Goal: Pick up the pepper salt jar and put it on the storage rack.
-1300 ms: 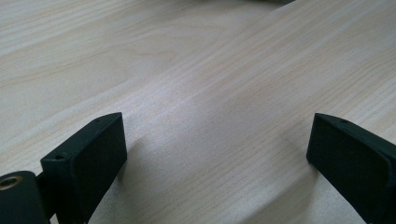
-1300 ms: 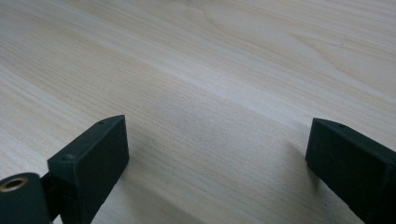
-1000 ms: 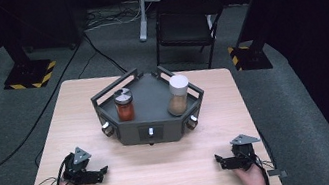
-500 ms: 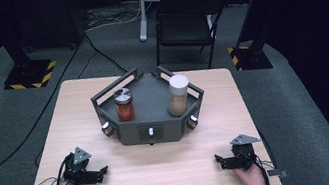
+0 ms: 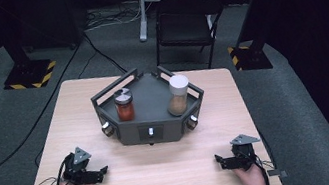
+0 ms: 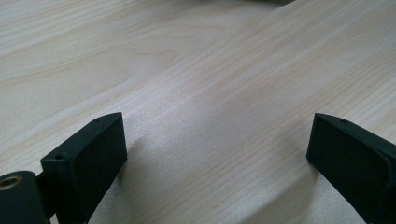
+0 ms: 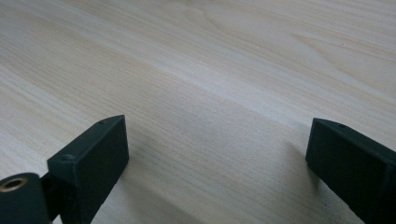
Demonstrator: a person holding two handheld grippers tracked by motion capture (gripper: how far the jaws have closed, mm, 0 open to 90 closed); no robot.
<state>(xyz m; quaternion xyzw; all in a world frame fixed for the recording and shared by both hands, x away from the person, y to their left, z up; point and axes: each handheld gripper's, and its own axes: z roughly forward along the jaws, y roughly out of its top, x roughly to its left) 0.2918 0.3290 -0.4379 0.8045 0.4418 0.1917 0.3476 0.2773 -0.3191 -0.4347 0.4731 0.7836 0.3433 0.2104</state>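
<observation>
Dark carpet and a black folding chair frame the pale wooden table, and your two grippers rest near its front edge, well apart from each other. Your left gripper sits at the front left with its jaws spread wide and nothing between them; in the left gripper view you see bare wood grain in the gap. Your right gripper at the front right is just as wide and just as empty.

Both jars stand upright on the dark grey angular tray in the middle of the table: the red jar with the metal lid on the tray's left part, the taller tan jar with the white lid on its right part, apart from one another.

For the reach, I judge each hand should take the jar on its own side. Lift before you go forward, so the jaws clear the tray's front wall and its knobs. Come in level, centre the jar between the jaws below the lid, and close gently; the tall jar looks likelier to tip.
</observation>
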